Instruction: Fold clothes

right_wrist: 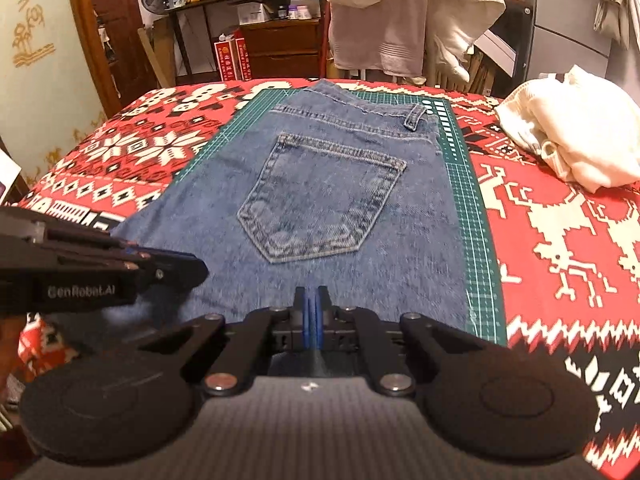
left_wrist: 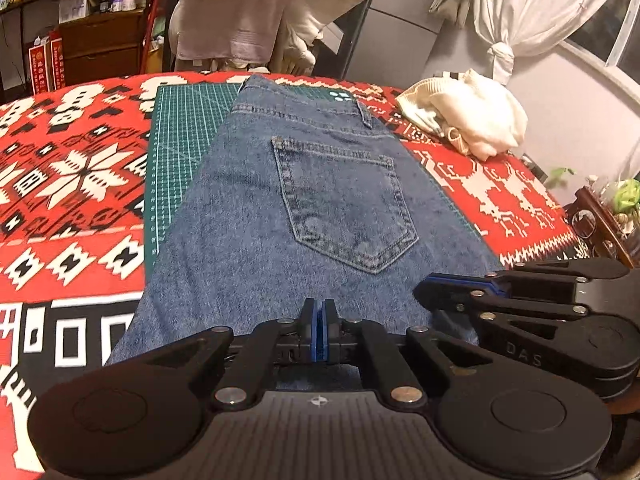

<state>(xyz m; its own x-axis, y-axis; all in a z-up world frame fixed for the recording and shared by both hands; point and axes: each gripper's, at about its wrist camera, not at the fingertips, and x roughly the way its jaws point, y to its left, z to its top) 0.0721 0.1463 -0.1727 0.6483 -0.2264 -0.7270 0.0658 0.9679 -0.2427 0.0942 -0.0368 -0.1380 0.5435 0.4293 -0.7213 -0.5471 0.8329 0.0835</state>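
Left gripper (left_wrist: pixel 319 330) fingers pinched together, right gripper (right_wrist: pixel 313 320) likewise, both at near edge of jeans (left_wrist: pixel 304 200) on cutting mat (left_wrist: pixel 180 140). Denim heavy, stiff; hold thick folded edge.

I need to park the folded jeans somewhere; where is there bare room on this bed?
Widest free patch: red blanket left of the green mat. Another lies right of the jeans, nearer than the white clothes. Crowded: the near edge, where both hand-held grippers sit.
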